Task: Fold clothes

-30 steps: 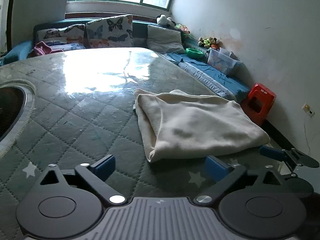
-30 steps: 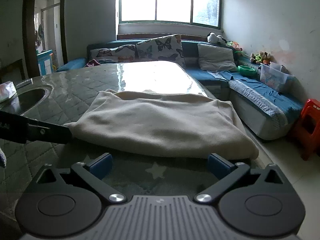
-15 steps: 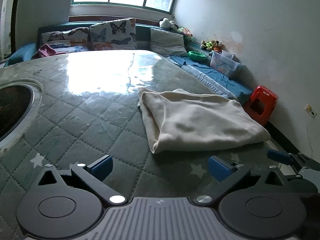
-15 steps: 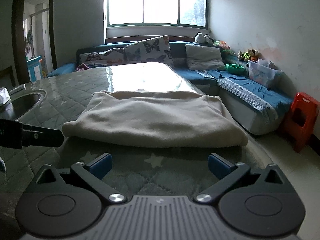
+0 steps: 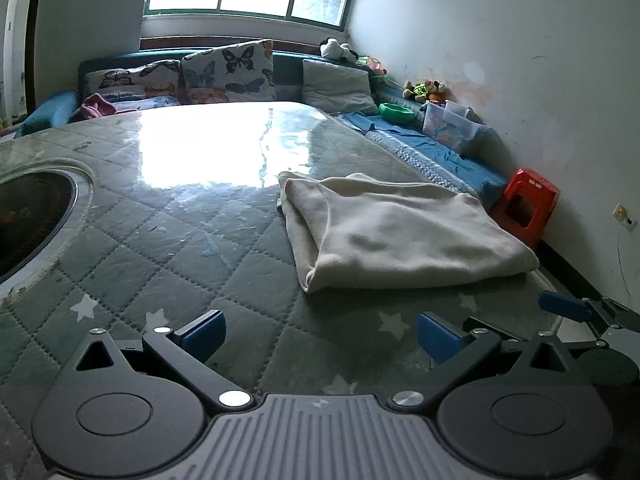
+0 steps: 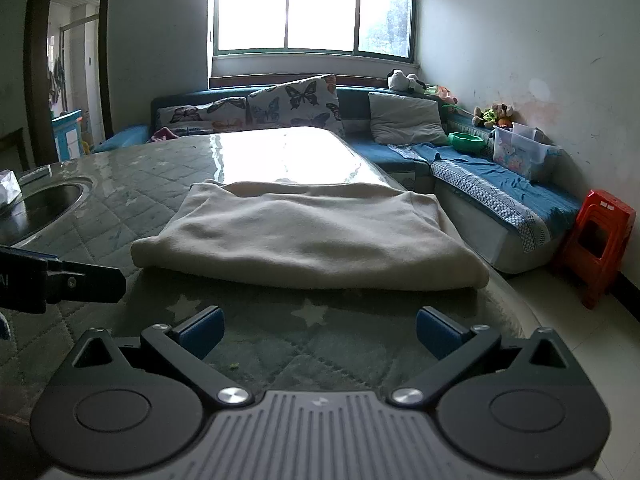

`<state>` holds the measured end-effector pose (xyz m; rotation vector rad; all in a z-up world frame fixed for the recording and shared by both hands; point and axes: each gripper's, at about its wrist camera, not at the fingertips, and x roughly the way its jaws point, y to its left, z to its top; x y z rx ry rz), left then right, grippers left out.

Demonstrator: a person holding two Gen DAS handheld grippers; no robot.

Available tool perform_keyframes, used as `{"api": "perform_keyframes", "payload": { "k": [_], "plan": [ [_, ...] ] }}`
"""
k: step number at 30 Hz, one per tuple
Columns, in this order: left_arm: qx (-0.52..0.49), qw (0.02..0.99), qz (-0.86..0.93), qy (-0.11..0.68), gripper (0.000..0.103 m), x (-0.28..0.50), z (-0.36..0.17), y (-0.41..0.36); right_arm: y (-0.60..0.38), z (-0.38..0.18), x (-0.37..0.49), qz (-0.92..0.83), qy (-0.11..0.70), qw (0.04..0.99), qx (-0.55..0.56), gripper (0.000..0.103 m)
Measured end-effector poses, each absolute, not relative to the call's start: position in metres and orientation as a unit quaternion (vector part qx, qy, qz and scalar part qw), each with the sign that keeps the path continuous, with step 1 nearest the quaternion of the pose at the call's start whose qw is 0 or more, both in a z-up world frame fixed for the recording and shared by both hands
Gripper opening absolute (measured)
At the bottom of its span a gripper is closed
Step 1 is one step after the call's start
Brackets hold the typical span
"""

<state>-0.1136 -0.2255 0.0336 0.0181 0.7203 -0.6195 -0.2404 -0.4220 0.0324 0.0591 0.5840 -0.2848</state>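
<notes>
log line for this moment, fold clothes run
step: fold done, check | cream garment: folded, flat on quilted table | left gripper: open, empty | right gripper: open, empty, short of garment

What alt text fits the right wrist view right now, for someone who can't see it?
A folded cream garment lies on a green quilted table, just ahead of the open, empty right tongs. The left tongs reach in from the left edge. Behind are a blue sofa, a window and a red stool.

Home living room, blue corner sofa (image 6: 460,160), butterfly cushions (image 6: 294,102), plush toys (image 6: 490,114)
</notes>
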Motion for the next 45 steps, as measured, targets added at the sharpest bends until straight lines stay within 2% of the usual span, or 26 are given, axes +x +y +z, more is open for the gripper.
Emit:
{"api": "perform_keyframes", "payload": {
  "k": [23,45],
  "plan": [
    [0.029,0.895,-0.297,0.33,0.103,-0.133,0.039,-0.225,-0.417,0.04,-0.253,-0.136,0.272,0.952,0.026,0.103],
    [0.038,0.892,-0.298,0.339,0.103,-0.123,0.036,-0.228,-0.42,0.031,-0.24,-0.136,0.29,0.947,0.028,0.103]
  ]
}}
